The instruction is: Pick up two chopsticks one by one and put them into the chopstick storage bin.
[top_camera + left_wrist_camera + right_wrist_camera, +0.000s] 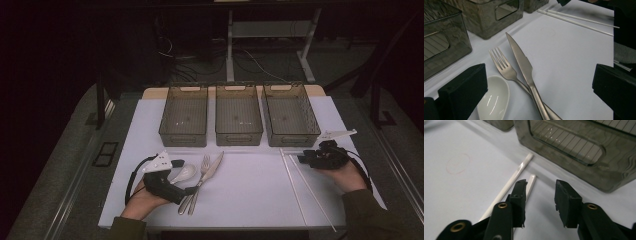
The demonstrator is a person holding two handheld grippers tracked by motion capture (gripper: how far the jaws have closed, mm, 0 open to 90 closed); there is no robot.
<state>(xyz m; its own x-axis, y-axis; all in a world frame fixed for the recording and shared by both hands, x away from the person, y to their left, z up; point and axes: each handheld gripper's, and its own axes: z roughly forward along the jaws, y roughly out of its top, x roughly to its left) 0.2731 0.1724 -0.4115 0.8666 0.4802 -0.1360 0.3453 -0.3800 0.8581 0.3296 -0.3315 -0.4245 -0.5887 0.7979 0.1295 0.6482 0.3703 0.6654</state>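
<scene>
On a white mat (250, 195) over the table, three smoky plastic bins (239, 116) stood side by side at the far edge. In the person's right hand, the right gripper (303, 159) hovered near the front of the right-hand bin. Its jaws stood partly apart with nothing between them. Two white chopsticks (295, 185) lay flat on the mat just beside that gripper, running from the bin's front toward the near edge. In the right gripper view, the chopsticks' far tips (522, 166) lay close to the left jaw, the nearer stick partly hidden behind it, and the bin's handle slot rose just beyond.

At the mat's left, the left gripper (187, 190) rested low in the person's left hand, its jaws spread wide and gripping nothing. A white spoon (495, 98) lay by its left jaw. A fork (505, 67) and a knife (522, 62) lay between the jaws, crossing at their handles, points toward the bins. The cutlery and the chopsticks sat well apart.
</scene>
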